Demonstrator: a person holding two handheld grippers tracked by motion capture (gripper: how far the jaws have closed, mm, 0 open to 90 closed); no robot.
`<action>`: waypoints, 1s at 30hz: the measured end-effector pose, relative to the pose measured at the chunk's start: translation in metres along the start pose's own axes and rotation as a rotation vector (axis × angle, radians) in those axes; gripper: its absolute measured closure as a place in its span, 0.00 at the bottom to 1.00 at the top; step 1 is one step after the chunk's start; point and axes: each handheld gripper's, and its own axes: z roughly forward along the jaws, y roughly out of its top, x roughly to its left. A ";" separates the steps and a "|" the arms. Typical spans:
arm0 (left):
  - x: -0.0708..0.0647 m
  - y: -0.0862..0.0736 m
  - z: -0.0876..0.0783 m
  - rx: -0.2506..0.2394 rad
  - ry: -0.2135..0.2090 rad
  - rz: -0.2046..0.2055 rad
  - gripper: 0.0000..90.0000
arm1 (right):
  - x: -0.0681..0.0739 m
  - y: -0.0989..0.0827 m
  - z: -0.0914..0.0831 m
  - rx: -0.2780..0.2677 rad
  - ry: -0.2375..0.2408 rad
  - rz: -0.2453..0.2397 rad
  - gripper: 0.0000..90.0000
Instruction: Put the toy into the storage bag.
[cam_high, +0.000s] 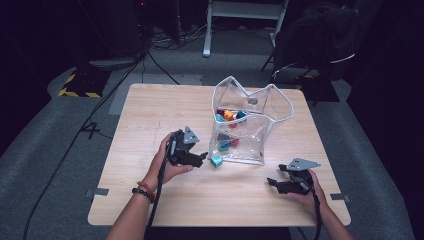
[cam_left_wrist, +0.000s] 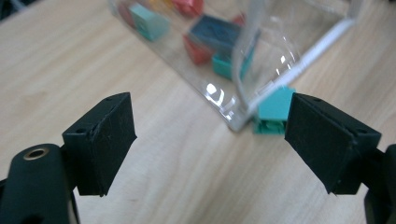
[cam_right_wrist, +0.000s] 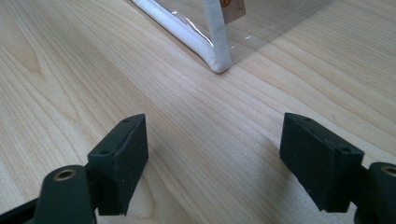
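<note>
A clear plastic bag (cam_high: 250, 120) with white piping stands on the wooden table (cam_high: 150, 110), holding several coloured blocks (cam_high: 227, 117). One teal block (cam_high: 216, 160) lies on the table just outside the bag's near left corner. My left gripper (cam_high: 202, 157) is low over the table right beside that block, jaws open and empty. In the left gripper view the teal block (cam_left_wrist: 273, 109) sits just ahead of the right-hand jaw, against the bag's corner (cam_left_wrist: 238, 122). My right gripper (cam_high: 271, 182) rests near the table's front right, open, with bare wood between its jaws and the bag's corner (cam_right_wrist: 219, 63) ahead.
The bag's piped edges (cam_high: 265, 140) stand between the two grippers. Beyond the table's far edge are cables on the grey floor (cam_high: 165, 70), a white frame leg (cam_high: 207, 30) and a dark chair (cam_high: 320, 40).
</note>
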 end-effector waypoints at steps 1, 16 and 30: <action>-0.003 -0.003 0.003 0.003 -0.012 -0.003 0.20 | 0.000 0.000 0.000 0.000 0.000 0.000 0.27; -0.038 -0.014 0.051 0.056 -0.104 0.018 0.31 | 0.000 0.000 0.000 -0.001 0.000 0.000 0.27; -0.042 -0.011 0.059 0.030 0.003 -0.001 0.53 | 0.000 0.000 0.000 -0.001 0.000 0.000 0.27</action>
